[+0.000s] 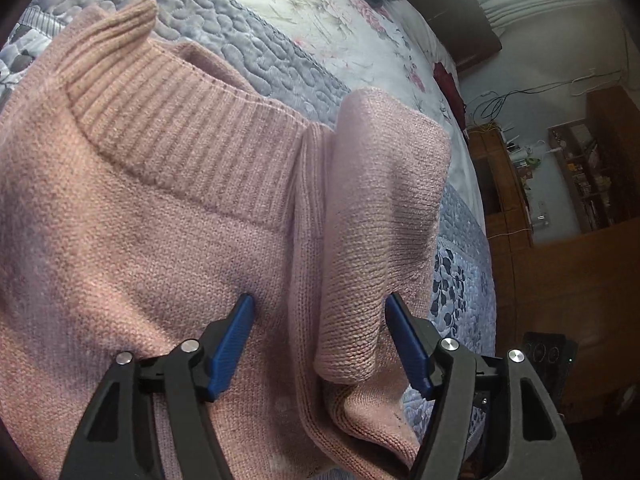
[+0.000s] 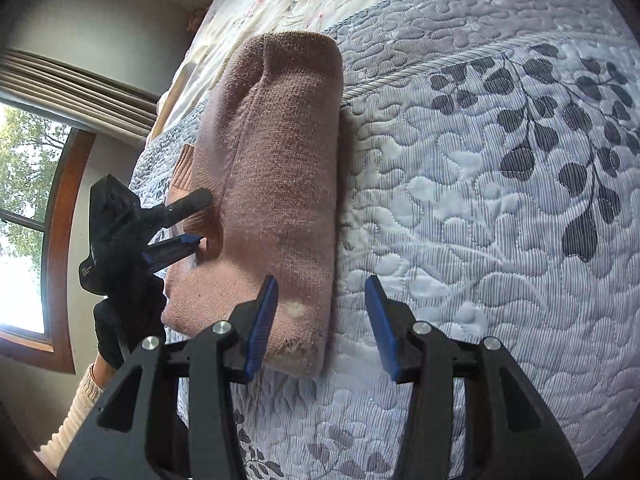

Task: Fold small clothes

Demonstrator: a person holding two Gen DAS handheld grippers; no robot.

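Sweater [image 2: 276,184], pink knit and folded into a long bundle, lies on the grey quilted bedspread [image 2: 480,200]. The left gripper [image 1: 320,300] stands wide open, its blue fingers [image 1: 236,344] straddling a raised fold of the knit near the ribbed collar [image 1: 192,128], seemingly gripping nothing. The right gripper [image 2: 322,280] is also spread wide and empty, one finger over the bundle's edge, the other above bare quilt.

The sweater [image 1: 168,208] is dusty pink with a ribbed collar. The quilt [image 2: 500,200] is pale blue-grey, printed with dark leaves; blue pads [image 2: 262,320] line black gripper fingers.
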